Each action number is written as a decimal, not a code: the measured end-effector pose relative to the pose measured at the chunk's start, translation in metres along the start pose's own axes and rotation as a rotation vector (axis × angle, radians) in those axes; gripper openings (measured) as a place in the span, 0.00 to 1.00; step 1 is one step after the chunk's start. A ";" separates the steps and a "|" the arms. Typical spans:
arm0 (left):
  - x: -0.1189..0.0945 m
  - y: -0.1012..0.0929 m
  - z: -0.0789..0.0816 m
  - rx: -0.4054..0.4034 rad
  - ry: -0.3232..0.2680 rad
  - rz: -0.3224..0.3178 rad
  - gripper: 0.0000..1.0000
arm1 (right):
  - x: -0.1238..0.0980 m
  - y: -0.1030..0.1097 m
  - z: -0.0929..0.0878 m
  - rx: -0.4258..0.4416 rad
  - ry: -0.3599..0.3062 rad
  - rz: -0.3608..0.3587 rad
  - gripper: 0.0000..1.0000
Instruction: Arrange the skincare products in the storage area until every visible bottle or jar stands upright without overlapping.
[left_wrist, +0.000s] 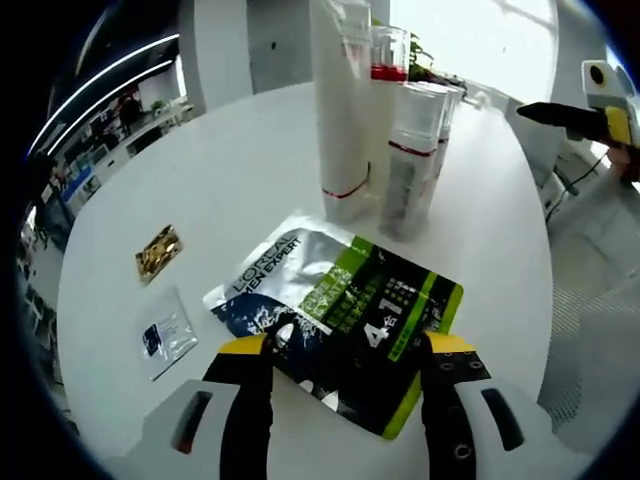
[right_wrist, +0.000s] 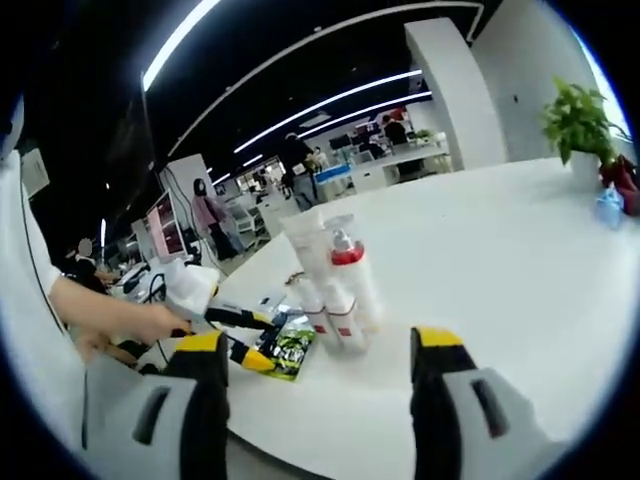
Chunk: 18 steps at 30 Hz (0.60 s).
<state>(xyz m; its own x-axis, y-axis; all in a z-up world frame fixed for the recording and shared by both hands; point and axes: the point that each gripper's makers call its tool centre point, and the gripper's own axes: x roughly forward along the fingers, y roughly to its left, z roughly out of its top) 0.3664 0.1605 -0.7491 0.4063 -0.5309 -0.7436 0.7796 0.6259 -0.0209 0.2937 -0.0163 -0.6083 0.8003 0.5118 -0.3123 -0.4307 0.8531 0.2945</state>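
Observation:
Several white skincare bottles stand upright in a tight cluster on the round white table: a tall tube, a pump bottle with a red band and a shorter red-banded bottle. In front of them a silver, black and green L'Oreal pouch lies flat. My left gripper is open, its yellow-tipped jaws straddling the pouch's near end. My right gripper is open in the air, well short of the bottle cluster. From there the left gripper shows at the pouch, held by a hand.
A gold sachet and a clear sachet with a blue mark lie left of the pouch. The right gripper hovers beyond the table edge. A potted plant and a blue item stand at the far side. People and desks fill the background.

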 end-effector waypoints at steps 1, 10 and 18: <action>0.000 -0.001 0.000 -0.002 0.005 -0.005 0.59 | 0.000 0.000 0.000 -0.006 0.005 0.001 0.77; -0.008 -0.006 0.000 -0.014 0.032 0.004 0.62 | -0.004 0.000 -0.004 -0.065 0.038 0.010 0.83; -0.031 -0.003 -0.007 -0.080 0.009 0.055 0.64 | -0.001 0.012 -0.014 -0.125 0.092 0.053 0.91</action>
<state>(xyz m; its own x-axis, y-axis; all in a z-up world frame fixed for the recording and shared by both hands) 0.3484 0.1789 -0.7304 0.4429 -0.4895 -0.7511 0.7157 0.6976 -0.0325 0.2817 -0.0055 -0.6176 0.7358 0.5588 -0.3825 -0.5244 0.8276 0.2003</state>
